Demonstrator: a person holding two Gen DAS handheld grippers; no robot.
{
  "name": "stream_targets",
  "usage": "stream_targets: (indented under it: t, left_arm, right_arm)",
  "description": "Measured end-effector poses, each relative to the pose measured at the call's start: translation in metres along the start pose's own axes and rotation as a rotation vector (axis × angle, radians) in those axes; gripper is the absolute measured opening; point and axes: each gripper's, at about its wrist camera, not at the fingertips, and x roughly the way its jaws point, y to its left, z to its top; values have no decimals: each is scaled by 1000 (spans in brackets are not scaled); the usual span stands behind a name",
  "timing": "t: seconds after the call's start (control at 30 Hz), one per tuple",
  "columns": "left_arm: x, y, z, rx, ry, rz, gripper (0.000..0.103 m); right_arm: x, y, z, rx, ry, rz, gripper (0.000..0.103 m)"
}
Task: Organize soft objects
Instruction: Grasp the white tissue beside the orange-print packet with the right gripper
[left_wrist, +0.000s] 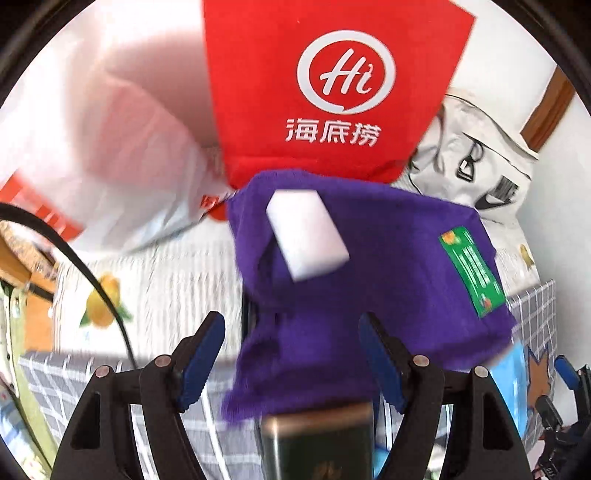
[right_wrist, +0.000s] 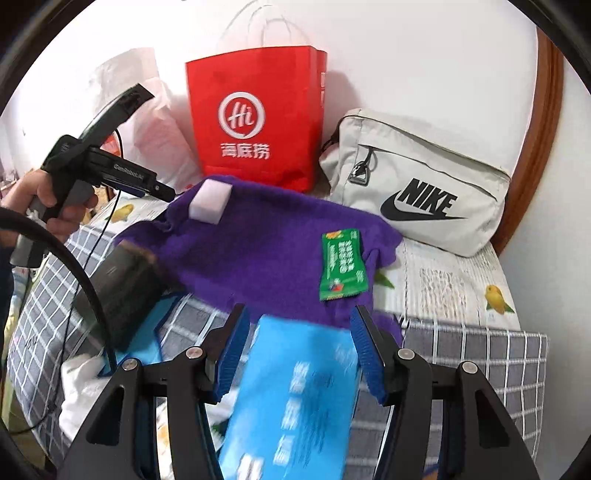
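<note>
Left wrist: one purple cloth (left_wrist: 369, 266) spread on counter (left_wrist: 177, 280), one white sponge (left_wrist: 306, 236) and one green packet (left_wrist: 472, 271) on it. Red bag (left_wrist: 332, 92) behind, grey pouch (left_wrist: 476, 162) right. Left tongs (left_wrist: 291, 354) released, empty.

Right wrist: right tongs (right_wrist: 295, 350) clenched on one blue pack (right_wrist: 295, 398). Dark box (right_wrist: 125, 288) at cloth's left edge. Hand (right_wrist: 44, 203) holding left tool.

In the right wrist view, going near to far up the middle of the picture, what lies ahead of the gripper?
Right gripper → blue packet between its fingers → purple cloth → white sponge block on the cloth's far edge → red paper bag against the wall.
</note>
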Motion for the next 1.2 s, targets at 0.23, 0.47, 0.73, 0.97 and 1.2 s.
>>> stream_targets:
  t: [0.23, 0.47, 0.73, 0.97, 1.2]
  left_arm:
    - [-55, 2, -63, 39, -52, 5, 73]
    - [-77, 10, -112, 33, -81, -13, 73]
    - [-83, 28, -154, 3, -100, -36, 73]
    - [-77, 36, -174, 3, -93, -42, 73]
    - [-69, 32, -188, 11, -79, -84, 73]
  right_arm:
    - [-31, 28, -32, -30, 8, 51, 62]
    - [-8, 74, -37, -193, 63, 120, 64]
    - [47, 114, -42, -370, 220, 102, 59]
    - [72, 120, -54, -399, 293, 101, 23]
    - [37, 96, -30, -201, 128, 200, 23]
